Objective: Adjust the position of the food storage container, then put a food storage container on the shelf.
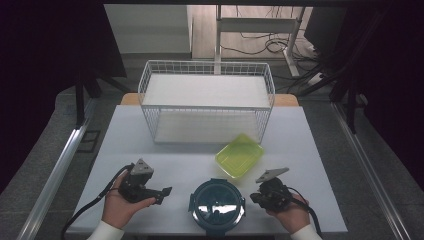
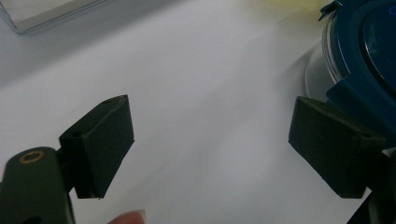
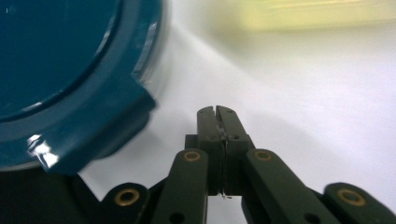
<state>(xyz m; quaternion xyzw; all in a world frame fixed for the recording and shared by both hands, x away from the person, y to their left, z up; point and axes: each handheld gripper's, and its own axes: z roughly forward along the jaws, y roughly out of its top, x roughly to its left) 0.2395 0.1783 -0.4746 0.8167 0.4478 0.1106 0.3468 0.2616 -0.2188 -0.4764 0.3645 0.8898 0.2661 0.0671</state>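
High view: the left gripper (image 1: 159,192) lies in the person's left hand (image 1: 120,206) near the front left corner of the white table (image 1: 310,150), jaws spread wide with nothing between them and pointing toward the round container with the dark blue clip-on lid (image 1: 217,205). In the left gripper view the two black pads (image 2: 100,144) stand far apart over bare table top, the right-hand pad just beside the lid's blue clip; contact cannot be told. The right gripper (image 1: 254,197), in the right hand (image 1: 290,215) near the front right corner, has its jaws pressed together on nothing; the right gripper view shows the fingertips (image 3: 217,116) meeting over bare table, close to but apart from a lid clip.

The round container sits at the middle of the front edge, between the two grippers, lid on; its contents cannot be made out. A shallow yellow-green translucent rectangular plastic container (image 1: 239,155) lies behind it, right of centre, with nothing visible inside. A white wire basket (image 1: 206,102) stands along the rear edge, holding a white flat panel.

The table top is a plain white sheet. Grey floor, cables and a white frame lie beyond. Open table remains along the left and right edges.
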